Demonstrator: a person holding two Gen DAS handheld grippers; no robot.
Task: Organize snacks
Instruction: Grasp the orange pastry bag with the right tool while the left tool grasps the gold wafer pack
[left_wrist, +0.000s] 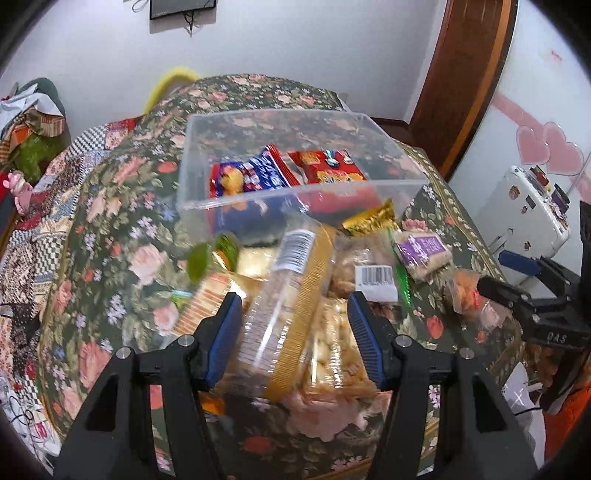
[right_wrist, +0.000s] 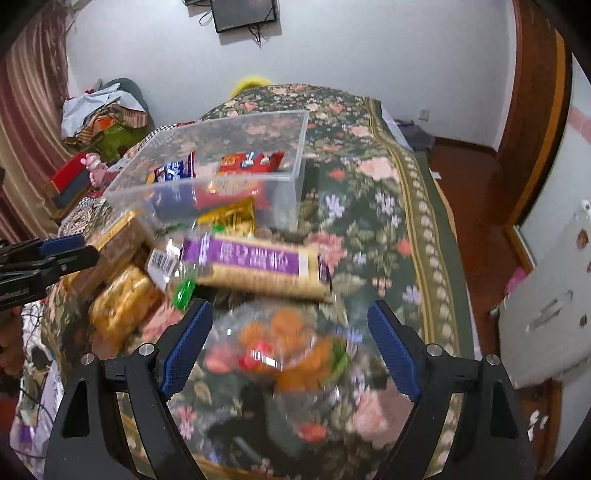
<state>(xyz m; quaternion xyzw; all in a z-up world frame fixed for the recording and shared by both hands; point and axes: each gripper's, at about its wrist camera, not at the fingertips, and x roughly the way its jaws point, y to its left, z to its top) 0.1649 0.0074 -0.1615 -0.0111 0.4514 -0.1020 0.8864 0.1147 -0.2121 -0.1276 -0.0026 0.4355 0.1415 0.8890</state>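
Note:
A clear plastic bin (left_wrist: 207, 166) stands on the floral cloth and holds a blue snack pack (left_wrist: 255, 175) and a red snack pack (left_wrist: 328, 170). My left gripper (left_wrist: 295, 328) is open, its pads on either side of a clear, gold-edged cracker pack (left_wrist: 288, 302) lying in front of the bin. My right gripper (right_wrist: 290, 343) is open around a clear bag of orange snacks (right_wrist: 291, 339) on the cloth. A purple-labelled biscuit pack (right_wrist: 258, 267) lies just beyond it. The bin also shows in the right wrist view (right_wrist: 280, 147).
More snacks lie in a pile before the bin: a gold pack (left_wrist: 369, 218), a bag with a barcode label (left_wrist: 373, 277) and yellow cakes (right_wrist: 122, 302). A white appliance (left_wrist: 524, 214) stands right of the table. Clutter lies at the left (left_wrist: 29, 122).

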